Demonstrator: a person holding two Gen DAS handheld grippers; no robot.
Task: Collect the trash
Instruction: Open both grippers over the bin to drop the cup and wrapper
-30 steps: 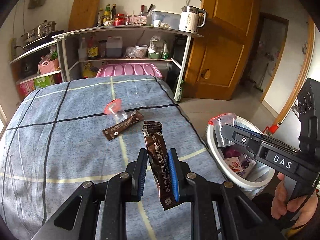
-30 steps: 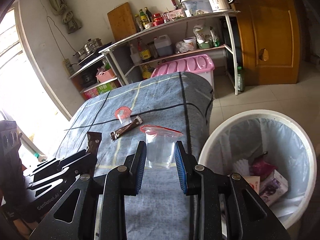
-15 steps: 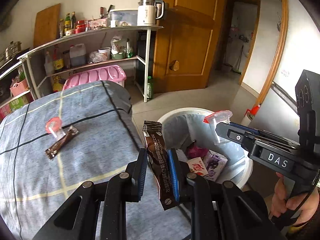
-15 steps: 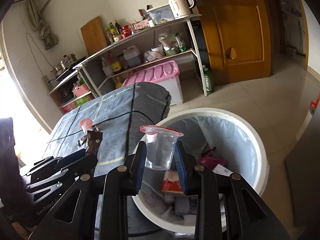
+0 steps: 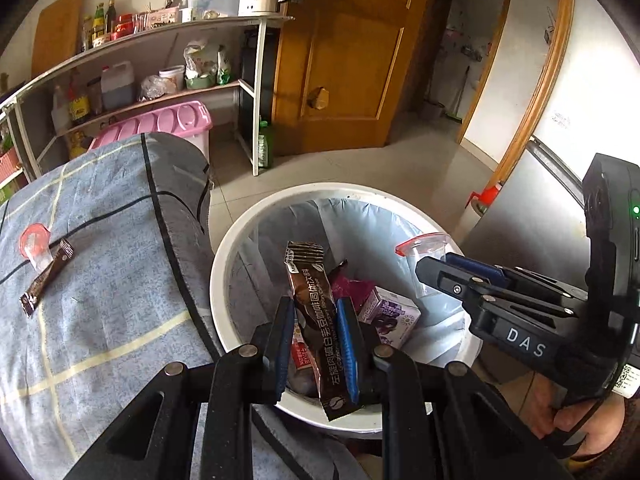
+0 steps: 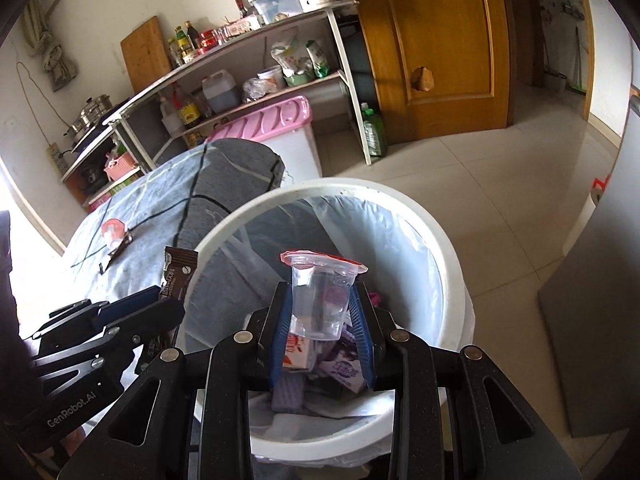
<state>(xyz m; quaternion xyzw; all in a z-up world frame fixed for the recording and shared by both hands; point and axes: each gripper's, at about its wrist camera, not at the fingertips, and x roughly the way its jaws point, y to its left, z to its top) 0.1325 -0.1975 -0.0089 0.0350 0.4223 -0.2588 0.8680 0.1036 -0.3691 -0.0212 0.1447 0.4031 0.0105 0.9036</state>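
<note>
A white bin (image 5: 219, 280) with a plastic liner stands beside the table and holds cartons and wrappers. My left gripper (image 5: 316, 308) is shut on a brown coffee sachet (image 5: 310, 280), upright over the bin's near side. My right gripper (image 6: 320, 292) is shut on a clear plastic cup (image 6: 318, 304) with a red torn lid, above the bin (image 6: 452, 280). In the left wrist view the right gripper (image 5: 430, 268) and its cup (image 5: 426, 246) hang over the bin's right rim. A second brown sachet (image 5: 46, 280) and a red-lidded cup (image 5: 34, 242) lie on the table.
The table (image 5: 100, 220) wears a blue-grey checked cloth and touches the bin's left side. Behind stand a loaded shelf rack (image 5: 248, 80), a pink-lidded box (image 5: 160, 120), a green bottle (image 5: 265, 142) and a wooden door (image 5: 344, 60). A grey panel (image 6: 592, 320) stands to the right. Tiled floor lies beyond.
Both grippers swung right from above the table to above the bin and dipped a little, each keeping its load. The sachet and cup on the table stayed put.
</note>
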